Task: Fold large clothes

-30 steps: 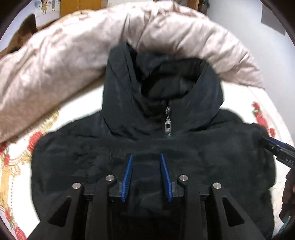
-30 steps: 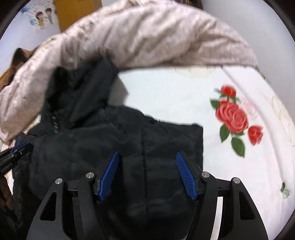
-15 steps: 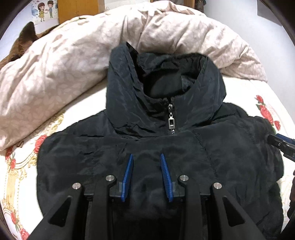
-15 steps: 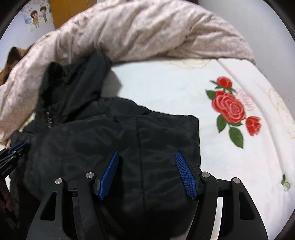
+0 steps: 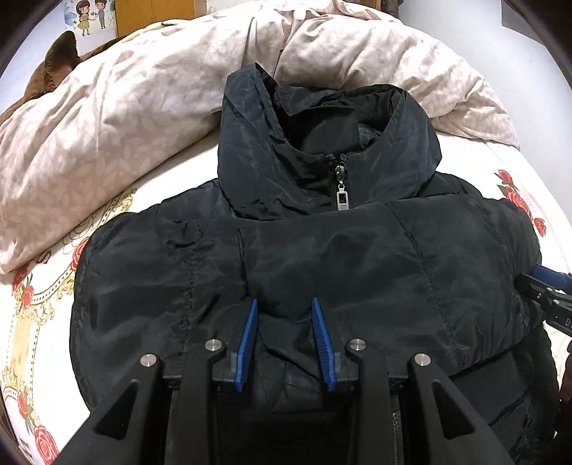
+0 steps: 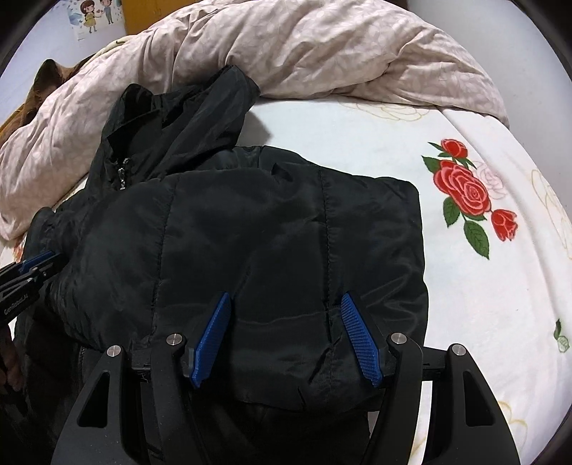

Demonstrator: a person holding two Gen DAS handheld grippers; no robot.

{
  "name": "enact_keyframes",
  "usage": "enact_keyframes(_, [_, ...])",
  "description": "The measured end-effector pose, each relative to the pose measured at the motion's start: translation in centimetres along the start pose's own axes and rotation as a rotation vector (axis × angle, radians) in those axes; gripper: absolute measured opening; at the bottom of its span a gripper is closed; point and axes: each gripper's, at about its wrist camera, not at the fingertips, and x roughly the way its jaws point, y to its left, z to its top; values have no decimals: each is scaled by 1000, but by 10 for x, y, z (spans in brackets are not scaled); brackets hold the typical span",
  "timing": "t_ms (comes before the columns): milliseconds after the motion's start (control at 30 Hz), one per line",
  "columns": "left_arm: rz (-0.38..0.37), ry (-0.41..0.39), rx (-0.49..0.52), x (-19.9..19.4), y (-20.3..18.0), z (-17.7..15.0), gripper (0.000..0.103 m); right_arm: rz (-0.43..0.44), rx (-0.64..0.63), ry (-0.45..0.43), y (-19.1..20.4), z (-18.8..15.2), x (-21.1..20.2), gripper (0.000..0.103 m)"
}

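Directly ahead of the left gripper (image 5: 283, 304): black puffer jacket (image 5: 321, 257), smooth, slightly shiny fabric with stitched quilt lines, lying front-up on the bed sheet (image 6: 482, 286). Silver zipper pull (image 5: 341, 196) closed at the neck, hood (image 5: 321, 143) standing rumpled beyond it. Blue ribbed pads parted a little, pressed down around a raised fold of the fabric; whether pinched, cannot tell. Right gripper (image 6: 286, 304) spread wide over the folded sleeve panel, pads resting on cloth. White sheet printed with red roses (image 6: 464, 193) to the right of that gripper, bare and flat up to the curved mattress edge. Beyond the jacket, a crumpled beige duvet (image 5: 125, 125), leaf-patterned, heaped against the hood. Farther back, a pale wall with a cartoon sticker (image 5: 89, 18).
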Motion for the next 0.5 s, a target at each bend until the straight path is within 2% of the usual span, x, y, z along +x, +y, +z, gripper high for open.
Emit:
enact_keyframes(233, [3, 19, -19, -16, 3, 1, 34, -8, 14, -3, 3, -1, -20, 65])
enact_keyframes(500, [-21, -11, -35, -76, 7, -15, 33, 29, 5, -67, 33, -21, -78, 65])
